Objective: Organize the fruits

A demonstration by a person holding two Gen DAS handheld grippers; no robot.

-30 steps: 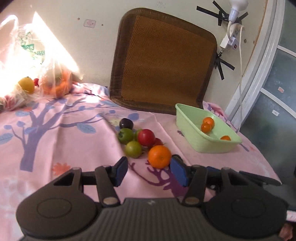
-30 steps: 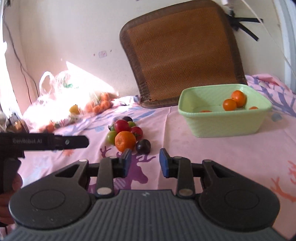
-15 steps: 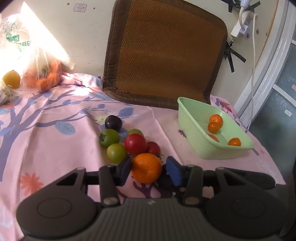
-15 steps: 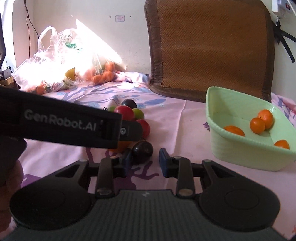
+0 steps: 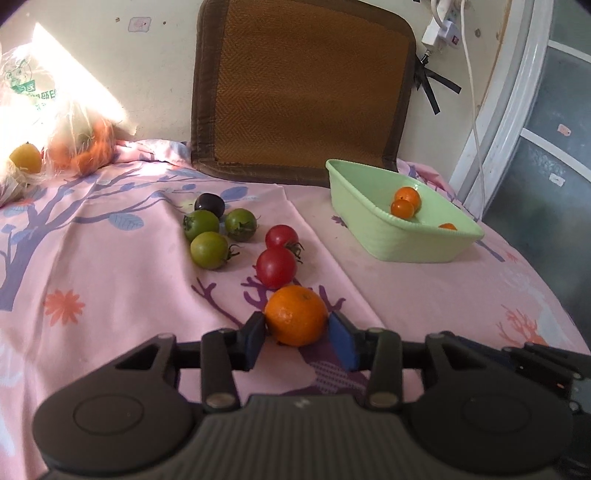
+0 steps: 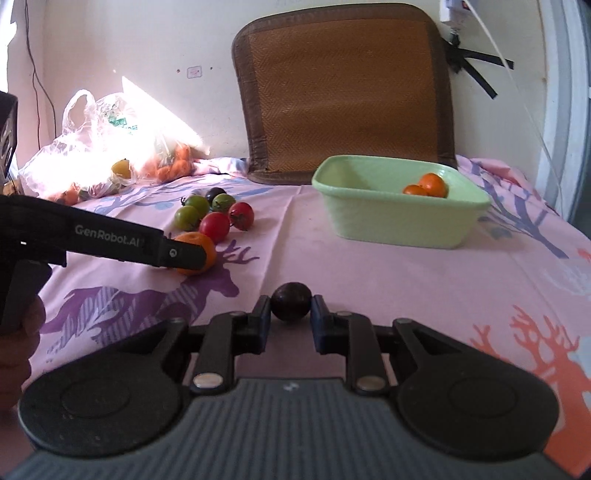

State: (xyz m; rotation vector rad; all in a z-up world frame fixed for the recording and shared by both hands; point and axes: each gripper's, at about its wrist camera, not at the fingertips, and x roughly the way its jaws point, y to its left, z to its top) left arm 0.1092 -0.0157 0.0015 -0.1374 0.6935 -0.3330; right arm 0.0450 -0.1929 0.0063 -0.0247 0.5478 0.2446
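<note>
My left gripper (image 5: 297, 330) is shut on an orange (image 5: 296, 315), held just above the pink cloth; it also shows in the right wrist view (image 6: 195, 253). My right gripper (image 6: 290, 314) is shut on a dark purple fruit (image 6: 290, 301). On the cloth lie two red tomatoes (image 5: 276, 267), three green tomatoes (image 5: 209, 249) and another dark fruit (image 5: 209, 205). A light green basin (image 5: 402, 243) at the right holds three small oranges (image 5: 405, 201).
A brown woven mat (image 5: 303, 88) leans on the wall behind. Plastic bags with fruit (image 5: 55, 144) sit at the back left. A white cable and plug (image 5: 443, 29) hang at the right. The table edge runs along the right.
Both grippers closed on their fruits and pulled back from the cluster: the left with the orange, the right with the dark fruit. The remaining tomatoes have spread apart.
</note>
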